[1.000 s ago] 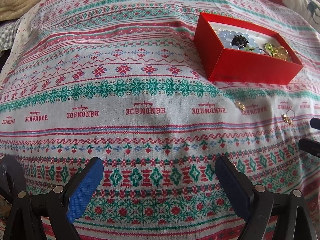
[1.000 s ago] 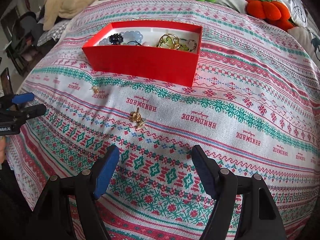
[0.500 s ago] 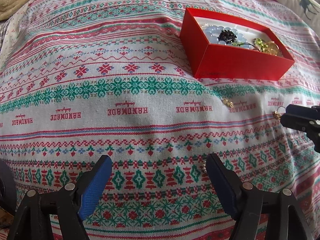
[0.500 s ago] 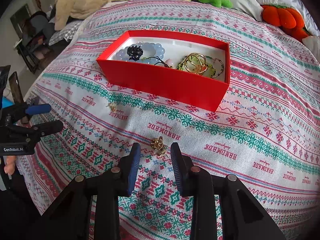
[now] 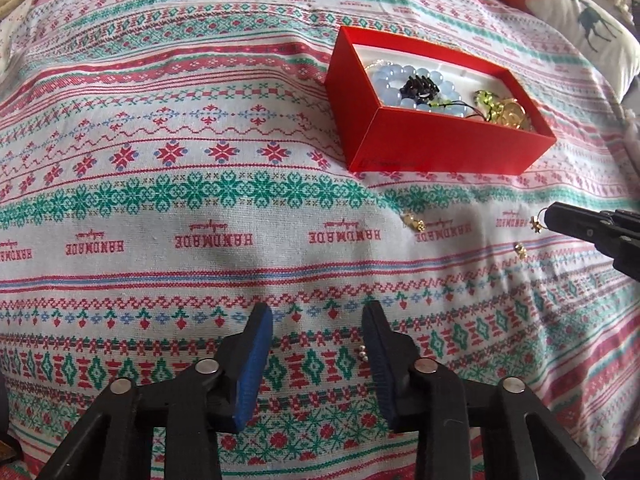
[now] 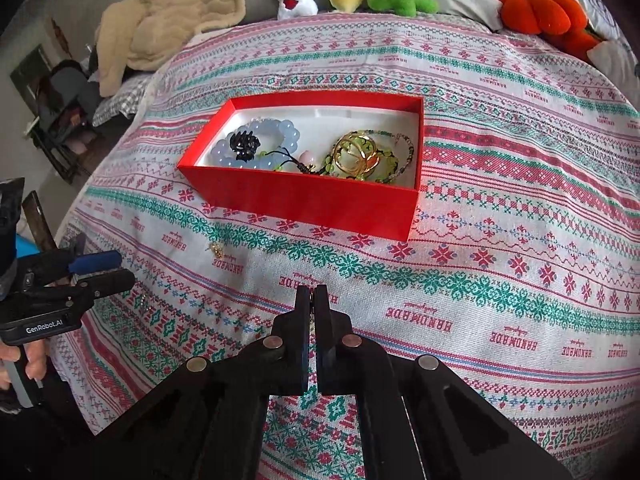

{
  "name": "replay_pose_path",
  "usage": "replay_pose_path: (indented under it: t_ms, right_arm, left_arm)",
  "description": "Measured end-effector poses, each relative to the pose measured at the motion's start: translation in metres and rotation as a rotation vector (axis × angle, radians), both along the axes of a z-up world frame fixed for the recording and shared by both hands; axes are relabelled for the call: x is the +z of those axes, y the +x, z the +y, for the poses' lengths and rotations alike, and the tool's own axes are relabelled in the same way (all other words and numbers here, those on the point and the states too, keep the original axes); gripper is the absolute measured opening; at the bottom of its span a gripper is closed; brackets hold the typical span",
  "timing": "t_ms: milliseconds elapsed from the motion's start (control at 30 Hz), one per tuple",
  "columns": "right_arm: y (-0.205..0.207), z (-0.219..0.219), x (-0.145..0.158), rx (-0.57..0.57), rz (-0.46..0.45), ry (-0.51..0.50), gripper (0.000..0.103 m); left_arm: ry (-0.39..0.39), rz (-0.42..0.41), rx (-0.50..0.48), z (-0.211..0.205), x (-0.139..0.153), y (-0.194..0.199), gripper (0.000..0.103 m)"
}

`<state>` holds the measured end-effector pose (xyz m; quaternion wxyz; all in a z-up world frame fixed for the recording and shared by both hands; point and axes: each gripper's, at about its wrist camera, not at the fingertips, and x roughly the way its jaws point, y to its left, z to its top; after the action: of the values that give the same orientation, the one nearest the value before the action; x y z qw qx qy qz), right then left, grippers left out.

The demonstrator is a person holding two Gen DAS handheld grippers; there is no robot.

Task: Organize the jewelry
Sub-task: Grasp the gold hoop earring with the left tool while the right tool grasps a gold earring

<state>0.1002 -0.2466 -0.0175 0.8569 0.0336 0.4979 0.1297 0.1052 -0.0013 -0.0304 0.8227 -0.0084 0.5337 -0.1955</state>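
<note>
Right tongs clenched on gold earring, left tongs released, red box ahead, loose earring on patterned cloth

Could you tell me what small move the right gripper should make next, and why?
Probably lift and carry toward the red box. The right gripper has its jaws pressed together on a gold earring, seen at its tip from the left wrist view, and the box ahead already holds other jewelry.
</note>
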Motion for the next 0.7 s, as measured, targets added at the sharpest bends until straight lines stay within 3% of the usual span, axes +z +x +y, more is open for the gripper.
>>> replay_pose_path:
  t_ms: [133, 333, 533, 700]
  right_arm:
    - [-0.004, -0.008, 0.008, -0.011, -0.009, 0.009, 0.001]
    - [-0.010, -0.015, 0.010, -0.020, 0.001, 0.011, 0.001]
    - [-0.015, -0.019, 0.012, -0.017, 0.006, 0.017, 0.001]
    - [-0.017, -0.016, 0.012, -0.004, 0.009, 0.017, 0.001]
  left_arm:
    - [-0.031, 0.027, -0.025, -0.006, 0.000, 0.000, 0.024]
    - [-0.016, 0.057, -0.099, -0.027, -0.004, -0.005, 0.021]
    - [0.126, 0.037, -0.179, -0.047, -0.017, -0.015, 0.021]
    - [0.170, 0.010, -0.216, -0.057, -0.019, -0.022, 0.022]
